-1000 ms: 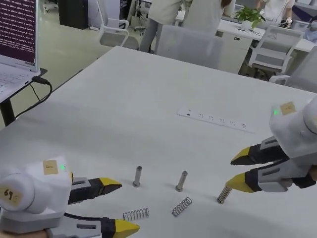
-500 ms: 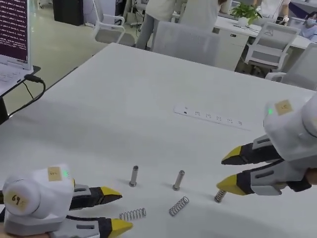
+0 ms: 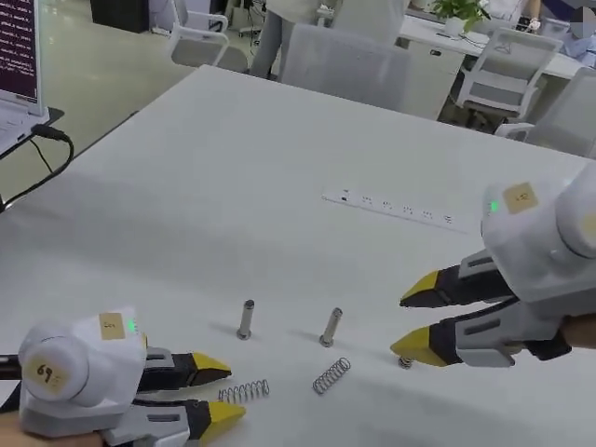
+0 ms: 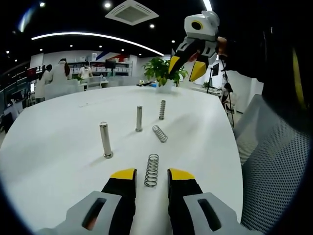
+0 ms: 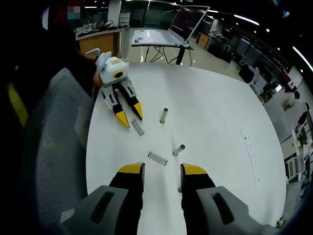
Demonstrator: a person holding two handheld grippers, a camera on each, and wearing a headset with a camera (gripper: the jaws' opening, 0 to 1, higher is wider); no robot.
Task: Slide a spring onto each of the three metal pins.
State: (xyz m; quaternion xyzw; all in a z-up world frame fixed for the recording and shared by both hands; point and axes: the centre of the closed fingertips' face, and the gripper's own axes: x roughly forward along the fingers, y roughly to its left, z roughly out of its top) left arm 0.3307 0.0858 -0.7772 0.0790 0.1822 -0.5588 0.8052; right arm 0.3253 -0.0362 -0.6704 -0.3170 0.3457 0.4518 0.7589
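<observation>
My open, empty left gripper (image 4: 151, 174) frames the near loose spring (image 4: 152, 166), ready to grasp; my right gripper (image 3: 398, 324) hovers open and empty

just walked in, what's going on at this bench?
A person is working two handheld grippers. One pin already wears a spring, next to the open right gripper. Two bare pins stand on the table, with two loose springs lying near them. The open left gripper has its jaws either side of one loose spring, not closed.
</observation>
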